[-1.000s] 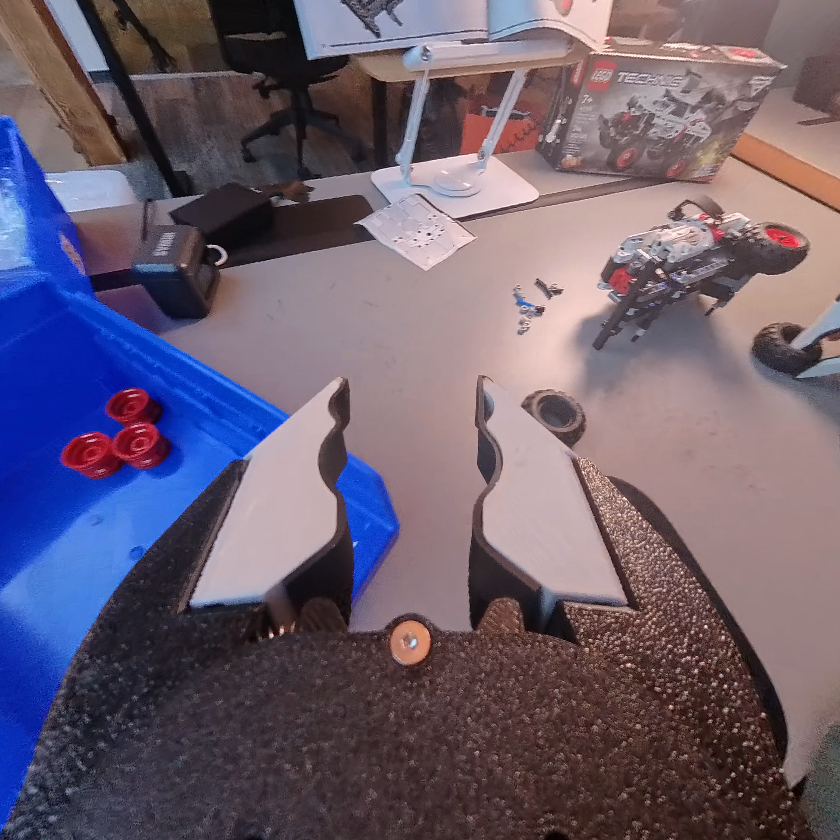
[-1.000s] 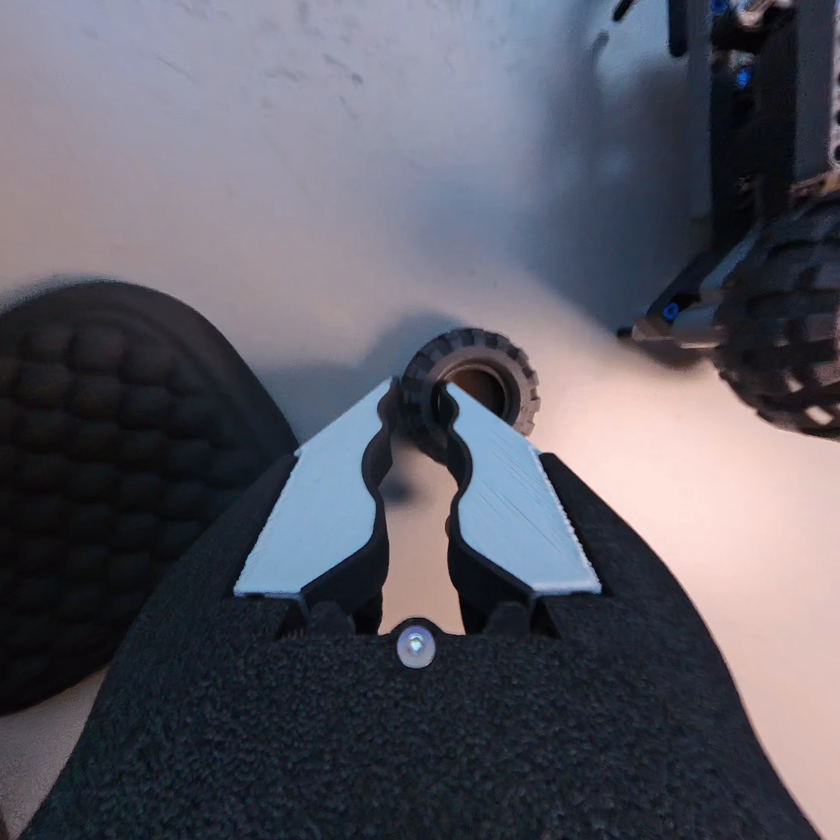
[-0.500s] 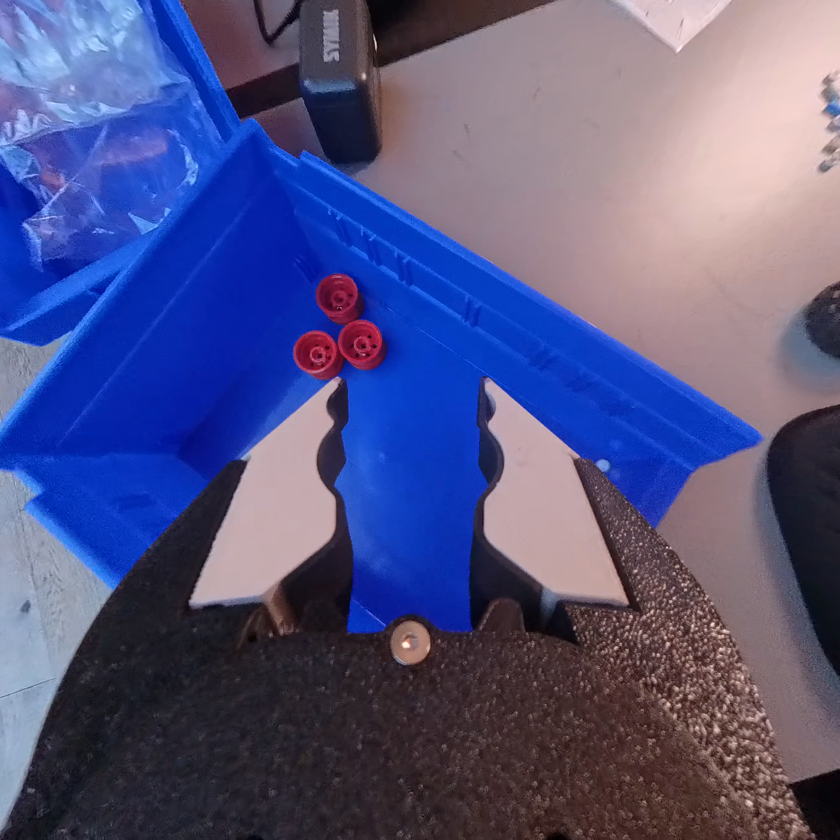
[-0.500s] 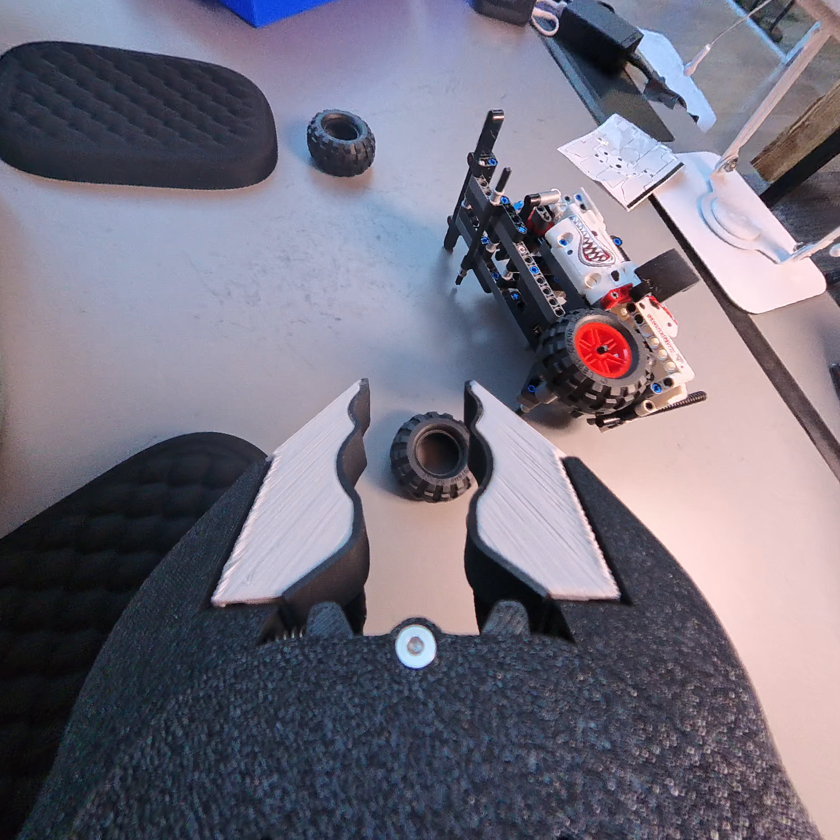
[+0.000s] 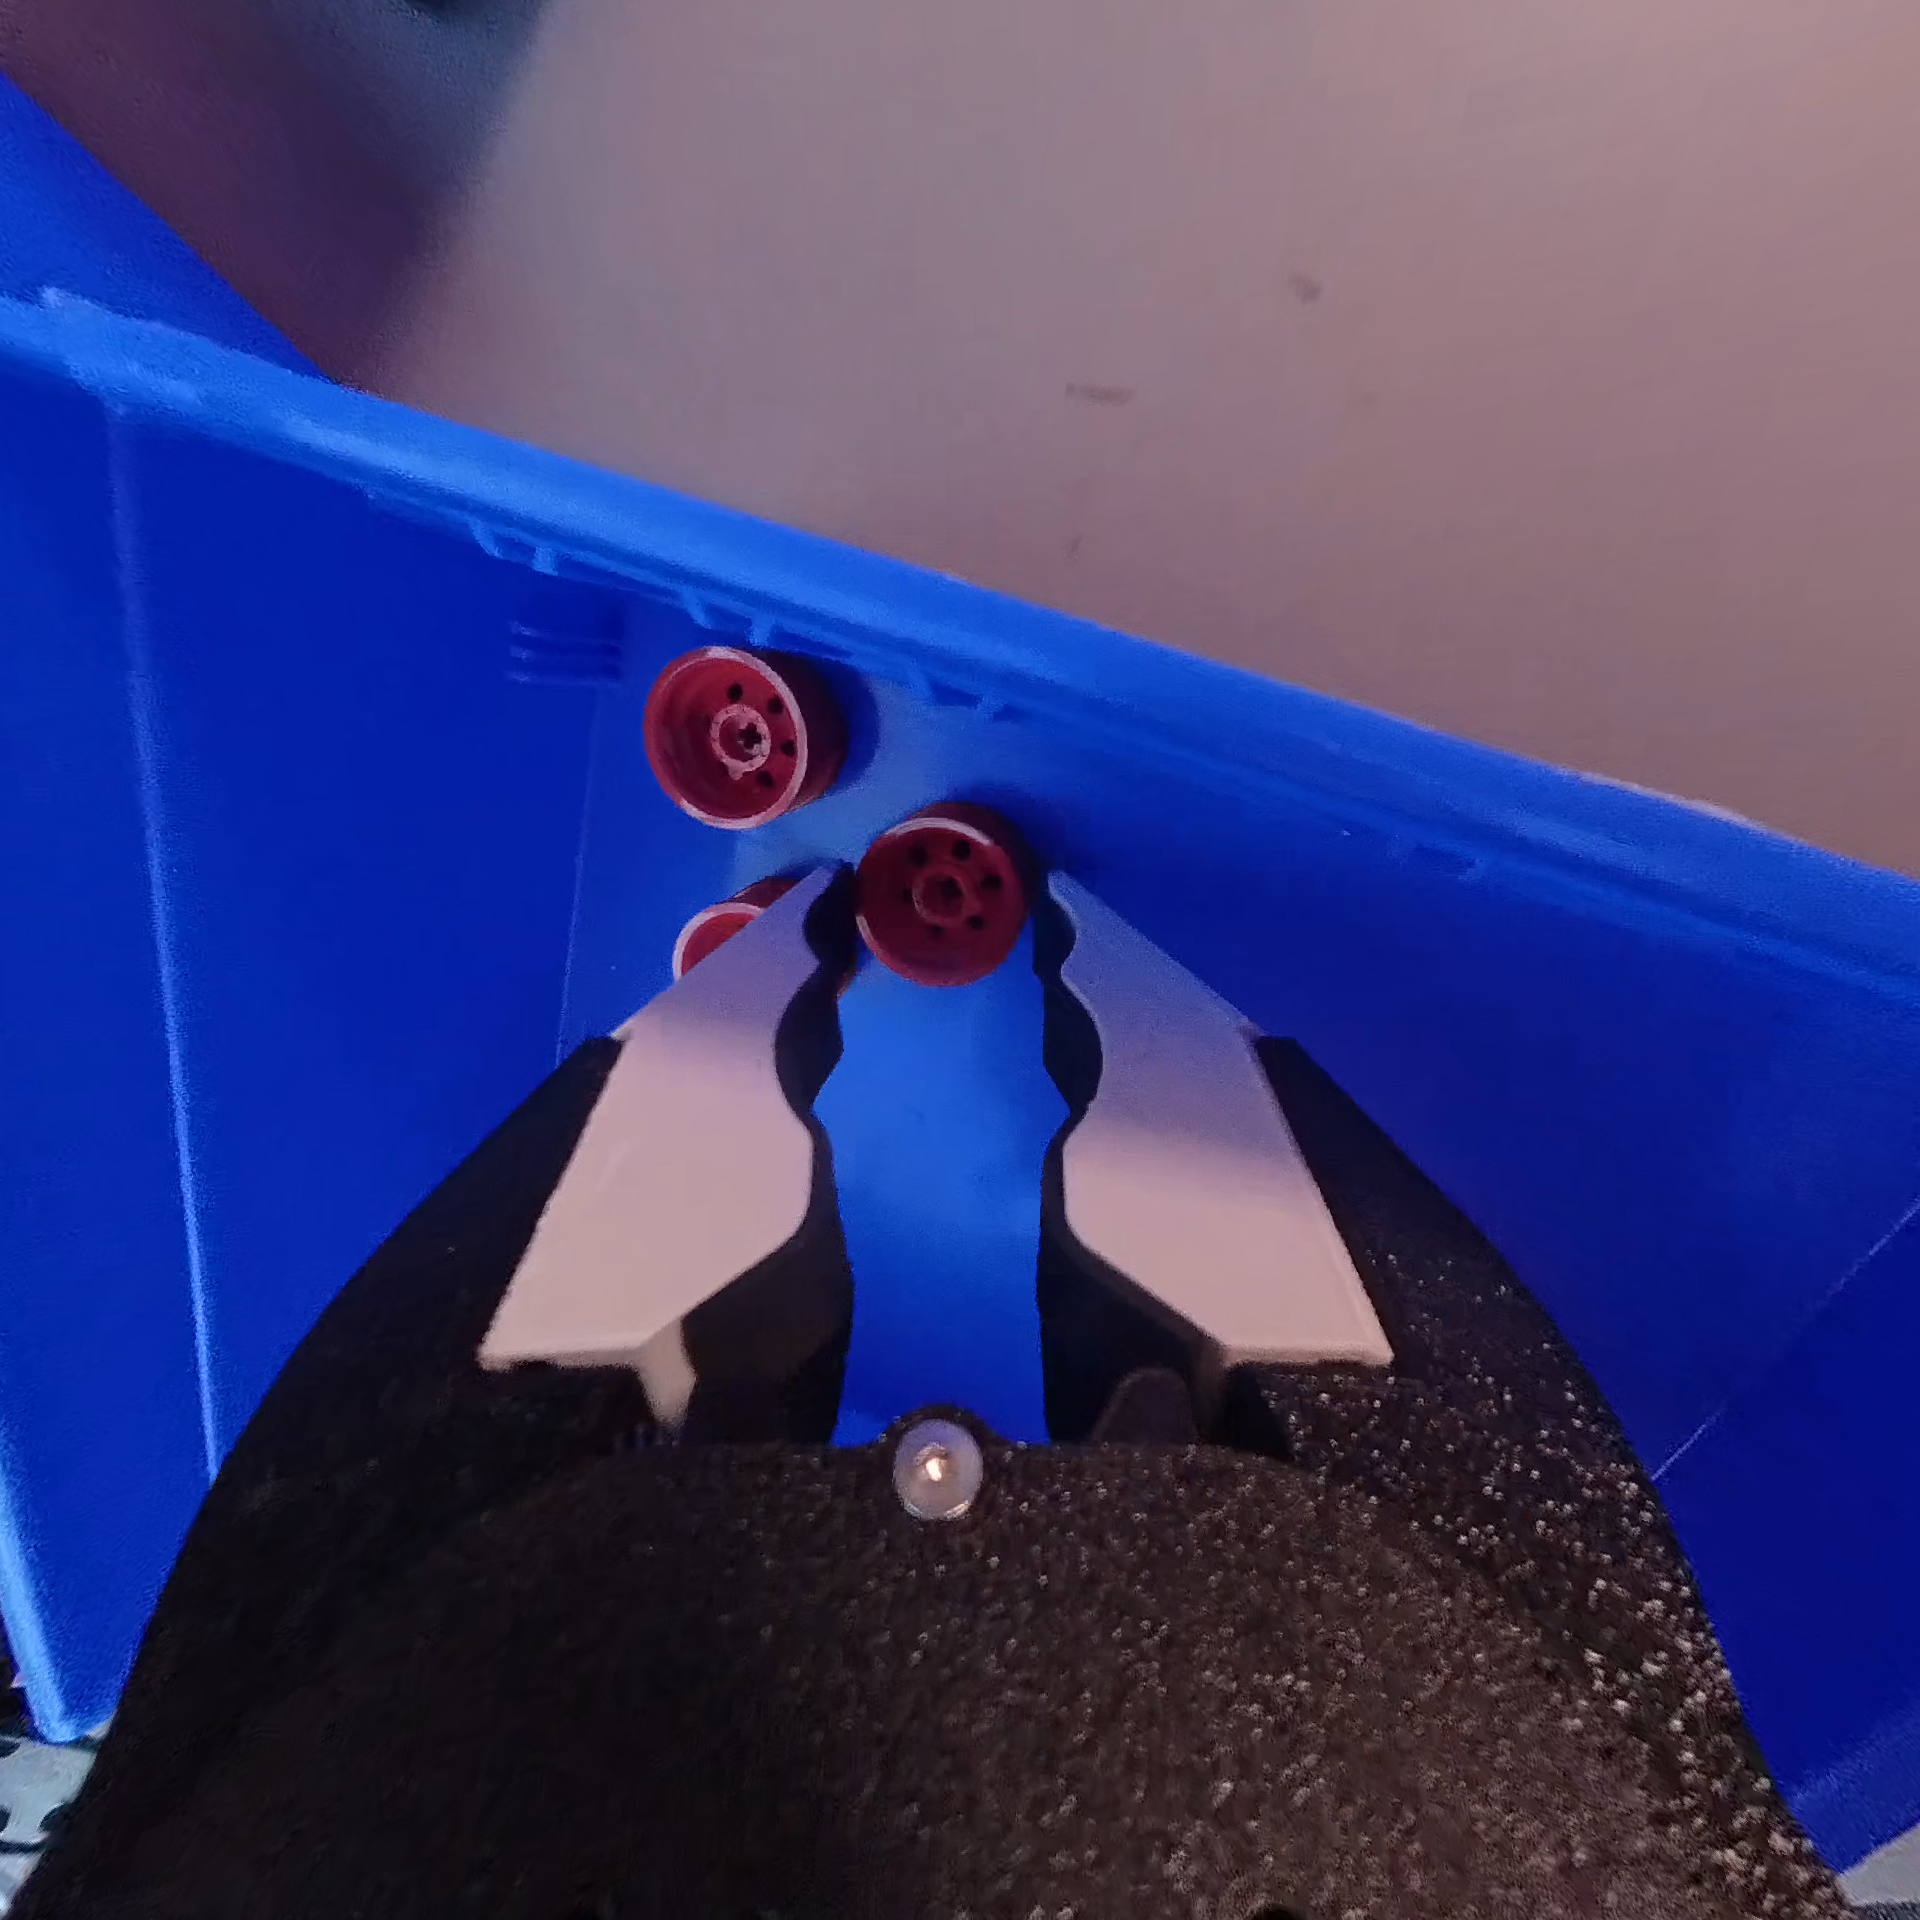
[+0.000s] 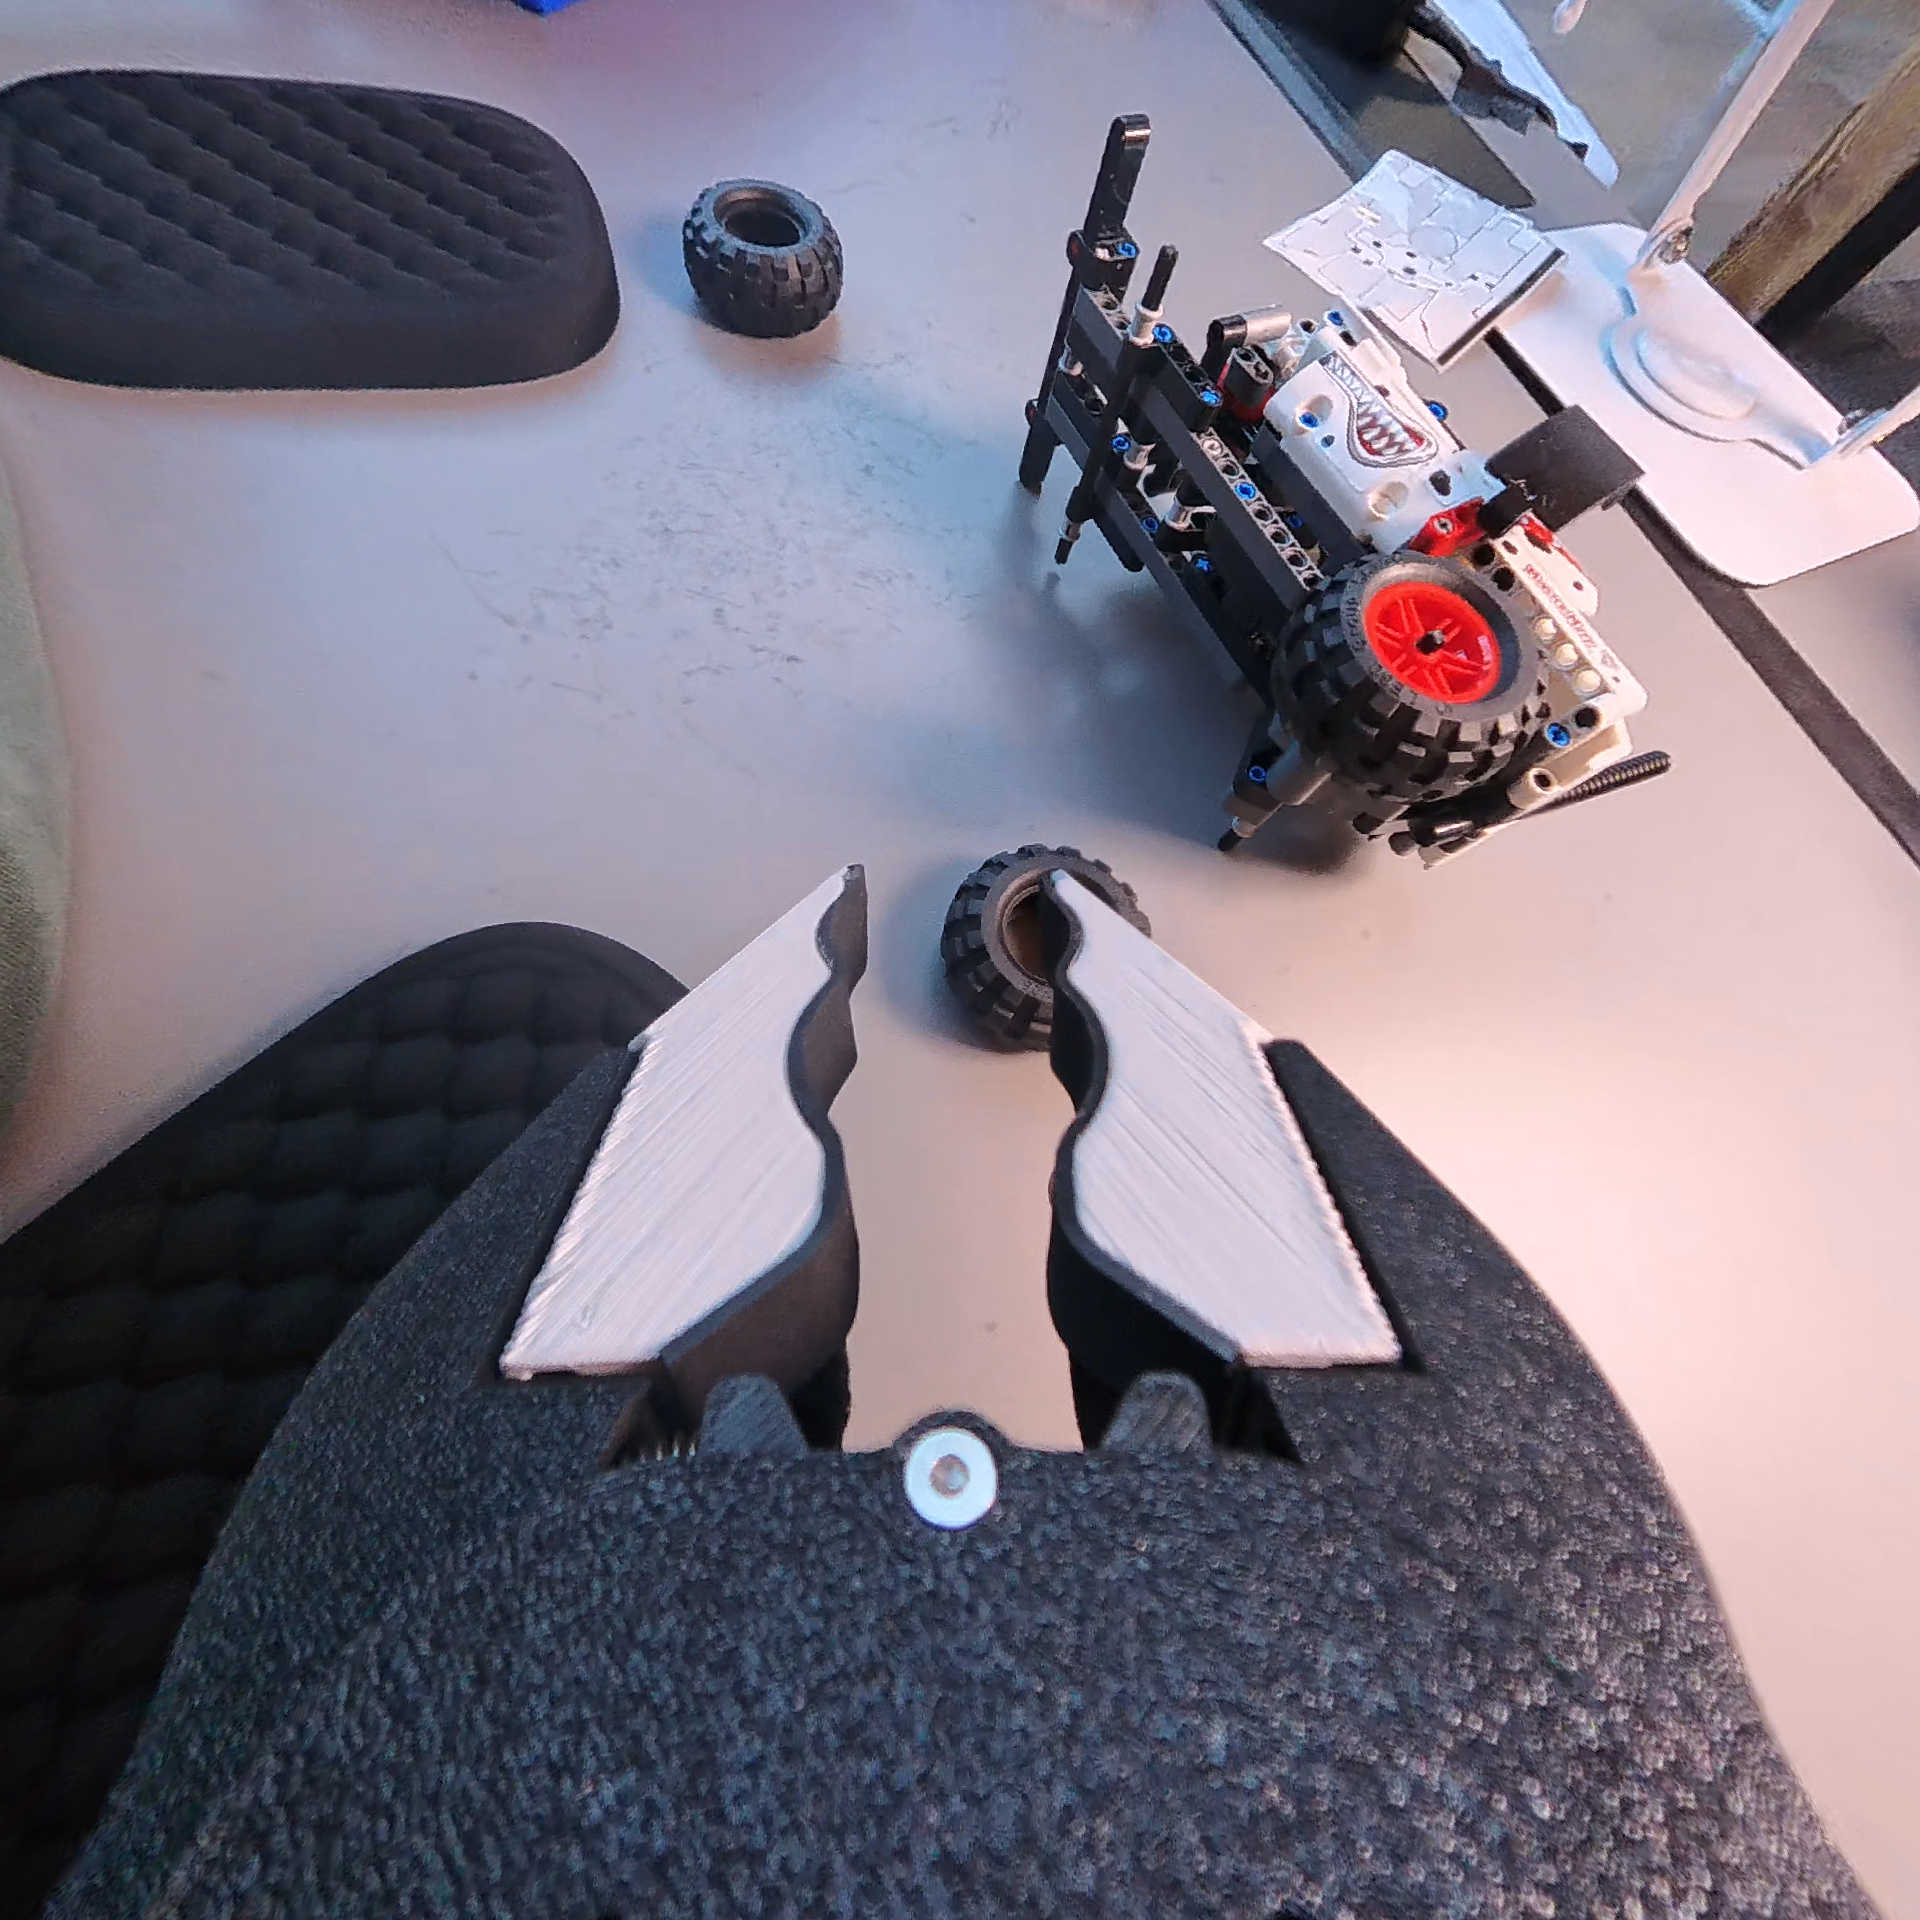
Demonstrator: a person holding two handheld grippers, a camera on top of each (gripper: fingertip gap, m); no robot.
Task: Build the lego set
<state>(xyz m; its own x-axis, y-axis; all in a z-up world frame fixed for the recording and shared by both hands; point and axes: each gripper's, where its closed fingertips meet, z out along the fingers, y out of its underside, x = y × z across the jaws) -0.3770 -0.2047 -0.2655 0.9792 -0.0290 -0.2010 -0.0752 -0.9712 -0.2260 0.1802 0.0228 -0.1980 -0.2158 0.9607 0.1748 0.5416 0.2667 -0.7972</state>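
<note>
My left gripper (image 5: 940, 883) is open inside a blue bin (image 5: 312, 790), its tips on either side of a red wheel hub (image 5: 940, 896). A second red hub (image 5: 740, 736) lies behind it and a third (image 5: 717, 925) is half hidden by the left finger. My right gripper (image 6: 951, 883) is open above the table; a loose black tyre (image 6: 997, 956) lies under its right fingertip. The part-built truck (image 6: 1351, 540) lies on its side with one red-hubbed wheel (image 6: 1429, 649) fitted. Another loose tyre (image 6: 762, 257) lies farther back.
Two black padded mats lie on the grey table, one far left (image 6: 270, 229) and one near left (image 6: 260, 1143). A sticker sheet (image 6: 1413, 249) and a white lamp base (image 6: 1704, 405) sit behind the truck near the table's edge. The left gripper's tips are roughly 60 cm from the right gripper's.
My left gripper has swung from the table into the blue bin and come down around a red hub. My right gripper let go of the tyre, opened and lifted away from it.
</note>
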